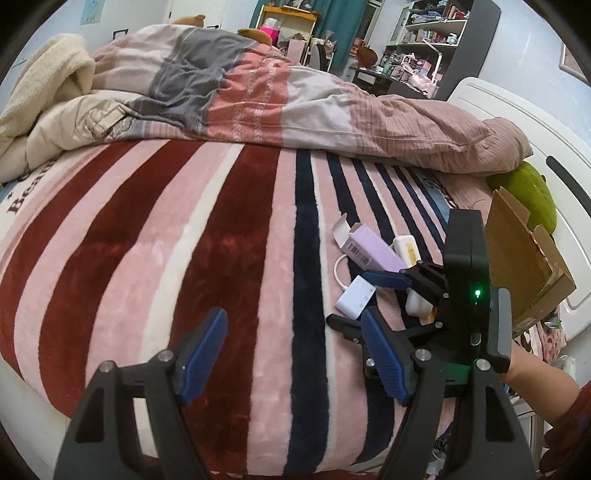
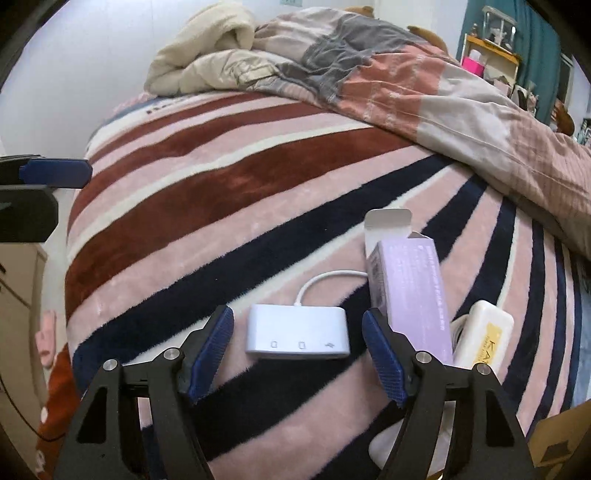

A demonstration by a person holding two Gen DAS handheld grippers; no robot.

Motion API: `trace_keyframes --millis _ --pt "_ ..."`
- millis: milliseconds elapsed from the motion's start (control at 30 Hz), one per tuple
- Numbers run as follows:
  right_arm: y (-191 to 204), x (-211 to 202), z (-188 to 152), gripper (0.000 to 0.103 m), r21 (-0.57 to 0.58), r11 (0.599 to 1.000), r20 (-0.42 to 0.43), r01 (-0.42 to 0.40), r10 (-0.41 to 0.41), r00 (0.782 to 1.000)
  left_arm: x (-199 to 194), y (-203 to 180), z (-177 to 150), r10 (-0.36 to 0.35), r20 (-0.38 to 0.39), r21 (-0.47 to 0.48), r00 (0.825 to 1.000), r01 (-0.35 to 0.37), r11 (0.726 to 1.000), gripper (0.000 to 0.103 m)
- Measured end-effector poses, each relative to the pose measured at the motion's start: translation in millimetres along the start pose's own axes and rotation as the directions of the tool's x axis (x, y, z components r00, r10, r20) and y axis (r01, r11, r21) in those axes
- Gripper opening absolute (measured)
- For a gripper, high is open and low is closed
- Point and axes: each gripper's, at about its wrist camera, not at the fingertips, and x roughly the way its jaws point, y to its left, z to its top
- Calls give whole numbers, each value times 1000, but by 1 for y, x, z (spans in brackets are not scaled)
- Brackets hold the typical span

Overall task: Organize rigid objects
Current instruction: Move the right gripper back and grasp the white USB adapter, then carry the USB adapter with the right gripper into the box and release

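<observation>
Under me lies a striped blanket in pink, red and navy, spread over the bed. Behind it I see a crumpled duvet and a cream blanket. Far back, I make out cluttered shelves and a teal curtain.

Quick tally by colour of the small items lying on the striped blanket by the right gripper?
White/silver: 2, the adapter hub with its cable, and the white charger block with a yellow label.
Purple: 1, the carton, its end flap open.
Total: 3.
A pale shape under the right gripper's arm is unclear, so uncounted.
</observation>
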Motion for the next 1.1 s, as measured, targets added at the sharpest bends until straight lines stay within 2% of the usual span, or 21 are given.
trace_keyframes --millis 167,233,267,300,367,467,600,633,700,800,967,1100 --pt "-9 11 -1 68 82 994 -35 -75 78 996 -3 3 -5 8 -12 -13 1000 -8 1000 72" --pt "-10 12 -1 62 102 993 -31 -62 65 997 -3 5 -5 8 -19 -18 1000 -9 1000 72" --pt "-8 11 0 50 89 995 -30 -45 48 998 -3 5 -5 8 -25 -23 1000 -8 1000 72" --pt "-4 9 0 51 74 997 -27 -32 34 999 -3 5 -6 6 -26 -26 1000 -6 1000 72" --pt "0 3 0 51 65 997 -5 -36 36 999 -3 4 -5 -7 -35 -27 999 6 1000 72" --pt "9 -15 3 51 45 995 50 -86 83 995 -6 -1 -2 -33 -41 -21 999 33 999 72" --pt "31 -54 9 51 -53 988 159 -145 152 976 -16 -10 10 -104 -24 -35 994 103 994 72" --pt "35 -63 12 51 -73 985 181 -155 166 969 -19 -13 13 -123 -20 -35 992 122 992 70" --pt "41 -84 16 51 -104 980 227 -170 190 955 -24 -22 21 -158 -21 -24 987 157 987 50" --pt "44 -112 22 51 -136 975 279 -173 206 938 -34 -45 38 -184 -19 26 983 185 982 33" --pt "28 -151 23 51 -124 986 347 -112 149 926 -46 -91 67 -219 -14 107 976 219 970 24" --pt "-4 -184 14 51 -64 996 379 -60 79 922 -41 -144 90 -253 -39 189 967 256 948 24"
